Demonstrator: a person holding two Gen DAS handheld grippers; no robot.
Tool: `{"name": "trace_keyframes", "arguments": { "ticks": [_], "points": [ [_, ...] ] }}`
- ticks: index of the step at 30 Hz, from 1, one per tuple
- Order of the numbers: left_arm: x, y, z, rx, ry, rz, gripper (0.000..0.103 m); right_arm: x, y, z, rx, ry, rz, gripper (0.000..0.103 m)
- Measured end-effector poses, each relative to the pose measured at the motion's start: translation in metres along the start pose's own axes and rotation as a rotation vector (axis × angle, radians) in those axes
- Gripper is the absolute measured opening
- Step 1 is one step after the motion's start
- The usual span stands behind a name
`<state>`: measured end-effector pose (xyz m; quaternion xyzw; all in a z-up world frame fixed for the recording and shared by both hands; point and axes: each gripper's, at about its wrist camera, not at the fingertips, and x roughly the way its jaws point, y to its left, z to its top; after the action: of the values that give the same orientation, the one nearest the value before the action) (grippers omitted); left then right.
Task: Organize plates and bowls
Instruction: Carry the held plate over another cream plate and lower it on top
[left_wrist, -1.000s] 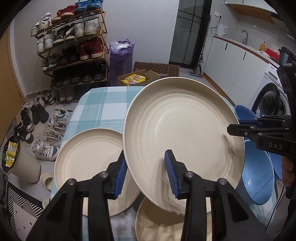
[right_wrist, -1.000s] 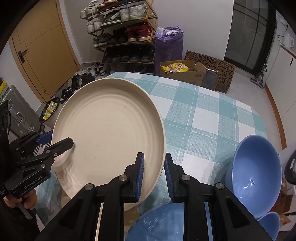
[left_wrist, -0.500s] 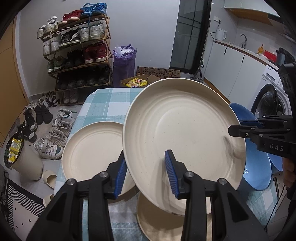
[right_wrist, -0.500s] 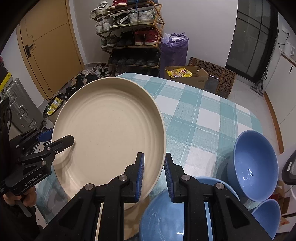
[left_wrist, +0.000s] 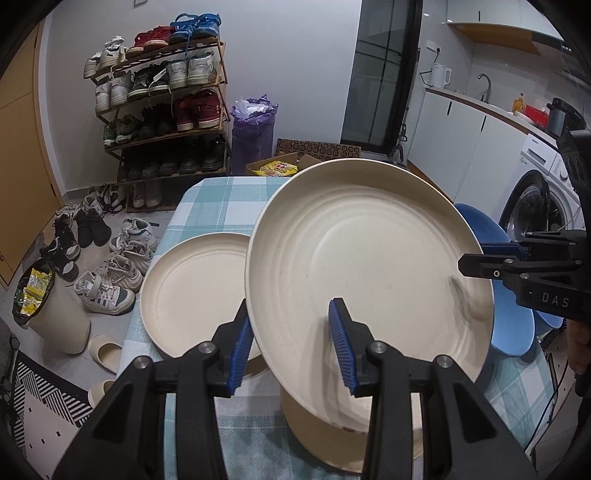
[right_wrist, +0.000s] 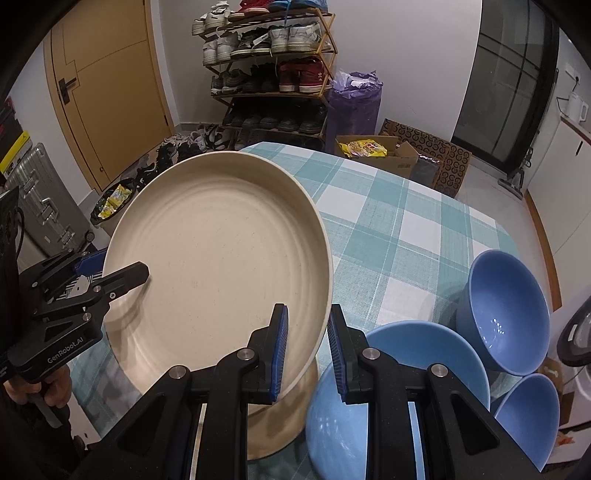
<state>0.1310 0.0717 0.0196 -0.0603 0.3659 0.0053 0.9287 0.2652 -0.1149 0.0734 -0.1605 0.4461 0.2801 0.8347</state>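
A large cream plate (left_wrist: 362, 266) is held in the air, tilted, above the checked table (left_wrist: 221, 199). My left gripper (left_wrist: 291, 343) is shut on its near-left rim. My right gripper (right_wrist: 304, 343) is shut on its opposite rim, and the plate fills the left of that view (right_wrist: 218, 273). A second cream plate (left_wrist: 192, 291) lies flat on the table to the left. Another cream plate (left_wrist: 332, 435) lies under the held one. Three blue bowls (right_wrist: 502, 310) (right_wrist: 402, 391) (right_wrist: 528, 417) stand at the right.
The table's left edge drops to a floor with shoes (left_wrist: 107, 291) and a bin (left_wrist: 48, 314). A shoe rack (left_wrist: 162, 110) stands at the back wall. A cardboard box (right_wrist: 376, 155) sits beyond the table's far end. A washing machine (left_wrist: 535, 199) is at the right.
Both grippers have lifted the large plate higher and pulled back a little. The table, the flat plate and the bowls look smaller and farther away. Both grips are unchanged.
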Motion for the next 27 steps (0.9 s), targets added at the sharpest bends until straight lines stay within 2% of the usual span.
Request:
{"name": "trace_keyframes", "arguments": {
  "ticks": [27],
  "points": [
    [0.009,-0.002,-0.032,0.001,0.045,-0.021,0.039,0.007,0.009,-0.037,-0.014,0.034,0.006,0.022]
  ]
}}
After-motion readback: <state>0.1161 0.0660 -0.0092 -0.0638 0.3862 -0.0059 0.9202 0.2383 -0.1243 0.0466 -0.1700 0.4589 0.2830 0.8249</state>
